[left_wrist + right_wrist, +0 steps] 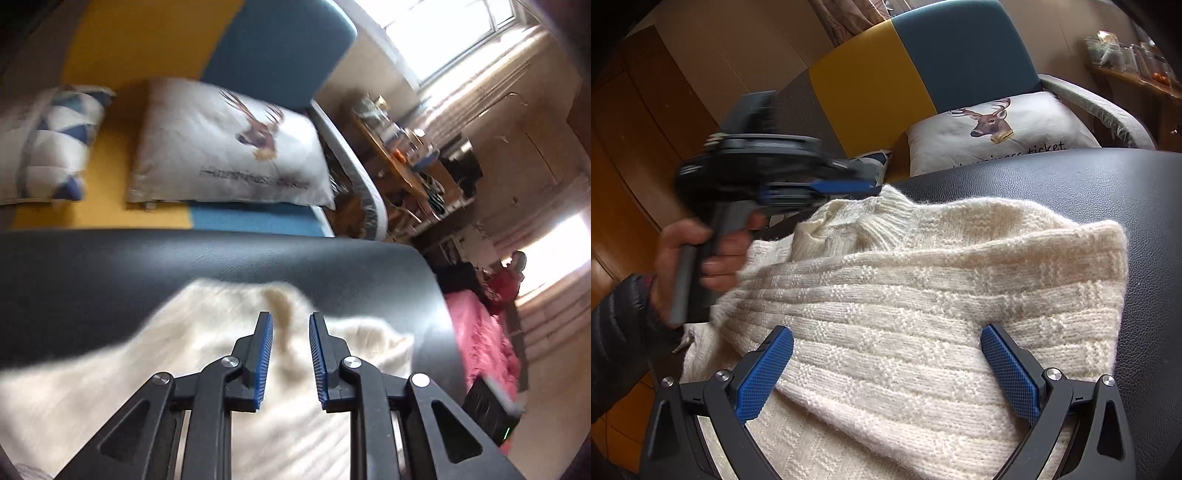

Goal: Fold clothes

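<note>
A cream knitted sweater (pixel 923 302) is laid on a black leather-textured surface (pixel 1108 192). In the right wrist view the knit is sharp: a ribbed collar (pixel 890 218) stands at the far edge, a block-stitch pattern runs across the body, and one layer is folded over another along a diagonal edge near the lower left. In the left wrist view the same sweater (pixel 221 350) is blurred, and only a pale mass with a brownish shaded fold is made out.

The right gripper (pixel 886 369) is spread wide above the sweater, its blue pads (pixel 764 373) set far apart with nothing gripped between them.

The left gripper (pixel 290 354) is seen from behind in its own view, with a narrow gap between the blue pads (pixel 264 358); no fabric is visibly clamped there. Only the right wrist view shows this tool from the side (pixel 849 186), blurred, its tips near the collar, with the left hand (pixel 701 258) wrapped around the handle.

Behind the surface, a yellow-and-blue sofa (pixel 923 74) carries a deer-print pillow (pixel 997 129). A triangle-patterned pillow (pixel 48 144), a window (pixel 454 33) and a pink cloth (pixel 480 339) are shown clearly only in the left wrist view.
</note>
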### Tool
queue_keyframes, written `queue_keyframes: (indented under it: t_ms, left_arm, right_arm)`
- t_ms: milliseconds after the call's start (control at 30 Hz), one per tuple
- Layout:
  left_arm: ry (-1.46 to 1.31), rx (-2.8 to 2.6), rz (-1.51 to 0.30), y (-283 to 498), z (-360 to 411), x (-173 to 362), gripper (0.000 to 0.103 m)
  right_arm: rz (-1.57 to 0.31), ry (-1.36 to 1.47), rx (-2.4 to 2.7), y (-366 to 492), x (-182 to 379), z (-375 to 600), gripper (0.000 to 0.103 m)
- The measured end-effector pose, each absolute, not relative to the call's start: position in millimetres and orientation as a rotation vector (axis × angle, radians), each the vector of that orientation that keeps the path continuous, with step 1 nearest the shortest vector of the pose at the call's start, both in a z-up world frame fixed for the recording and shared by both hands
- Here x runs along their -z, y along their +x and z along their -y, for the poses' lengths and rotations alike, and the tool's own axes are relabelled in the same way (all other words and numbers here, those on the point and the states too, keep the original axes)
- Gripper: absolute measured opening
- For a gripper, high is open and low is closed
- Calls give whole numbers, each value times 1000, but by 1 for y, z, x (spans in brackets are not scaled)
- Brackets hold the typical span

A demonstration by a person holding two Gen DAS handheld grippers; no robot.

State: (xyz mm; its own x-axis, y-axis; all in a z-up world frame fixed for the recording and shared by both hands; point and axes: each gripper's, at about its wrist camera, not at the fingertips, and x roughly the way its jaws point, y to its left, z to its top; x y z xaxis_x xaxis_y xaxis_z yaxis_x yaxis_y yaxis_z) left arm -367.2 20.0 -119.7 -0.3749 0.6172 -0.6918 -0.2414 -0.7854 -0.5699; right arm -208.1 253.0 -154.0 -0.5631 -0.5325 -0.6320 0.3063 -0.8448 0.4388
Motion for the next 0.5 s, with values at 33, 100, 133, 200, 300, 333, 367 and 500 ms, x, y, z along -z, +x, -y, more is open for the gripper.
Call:
queue_keyframes:
  t_ms: [33,100,133,200,300,333,367,500]
  left_arm:
    - [-1324,-2207,482,-352,-9,120,19]
    - [-1312,-2270,424,-323,12,122,19]
    - [-1310,-2304,412,-311,23,125,19]
    - [-1315,-2329,431,-299,39,132,19]
    - [-1314,-2346,475,-298,54,137,19]
    - [-1308,-2350,487,-298,58,137,19]
    - [-1302,-2353,499,-298,62,138,19]
    - [-1286,-2342,488,-302,68,139,19]
  right_arm:
    - [379,1103,2391,-208,153,-252,103]
    - [360,1145,2400,-210,149,-248,103]
    - [362,1166,2397,-212,144,-246,103]
    - [452,1134,2324,-220,128,-238,103]
    - [595,1060,2163,-244,103,-215,103]
    - [615,1058,2133,-257,99,-203,103]
    - [633,1056,2103,-269,94,-192,103]
    - [716,1160,1994,-316,102,-152,103]
